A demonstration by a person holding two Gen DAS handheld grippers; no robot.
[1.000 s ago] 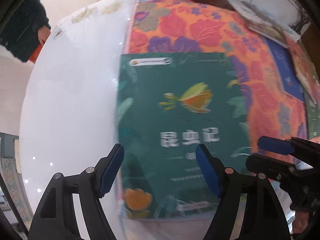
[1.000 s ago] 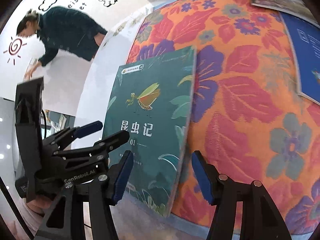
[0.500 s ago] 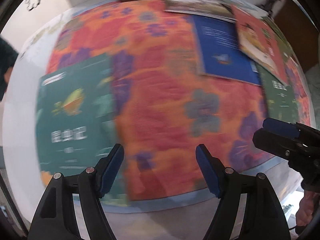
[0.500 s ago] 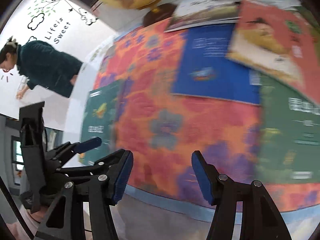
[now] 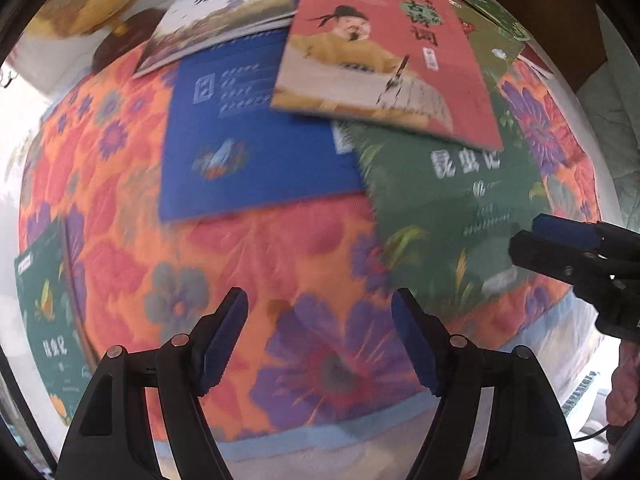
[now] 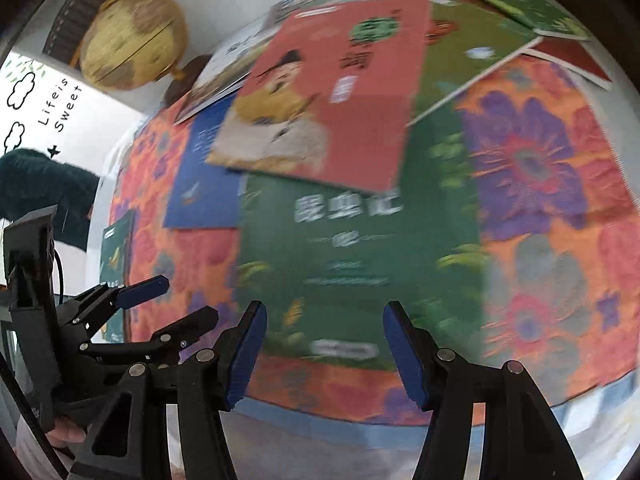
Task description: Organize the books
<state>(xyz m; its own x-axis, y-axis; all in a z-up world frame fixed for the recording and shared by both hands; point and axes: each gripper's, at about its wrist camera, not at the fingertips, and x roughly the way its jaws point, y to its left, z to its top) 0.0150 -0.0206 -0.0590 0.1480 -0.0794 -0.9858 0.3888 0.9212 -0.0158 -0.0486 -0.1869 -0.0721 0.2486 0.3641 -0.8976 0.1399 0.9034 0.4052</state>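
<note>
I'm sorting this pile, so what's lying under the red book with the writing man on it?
The red book overlaps a blue book and a green book; their upper parts are hidden beneath it.

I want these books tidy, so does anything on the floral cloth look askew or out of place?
Yes. The red book lies tilted across the blue book and a green book, in a crooked overlapping heap. Another green book lies apart at the cloth's far left edge. Nothing looks damaged, though the pictures are blurred.
</note>
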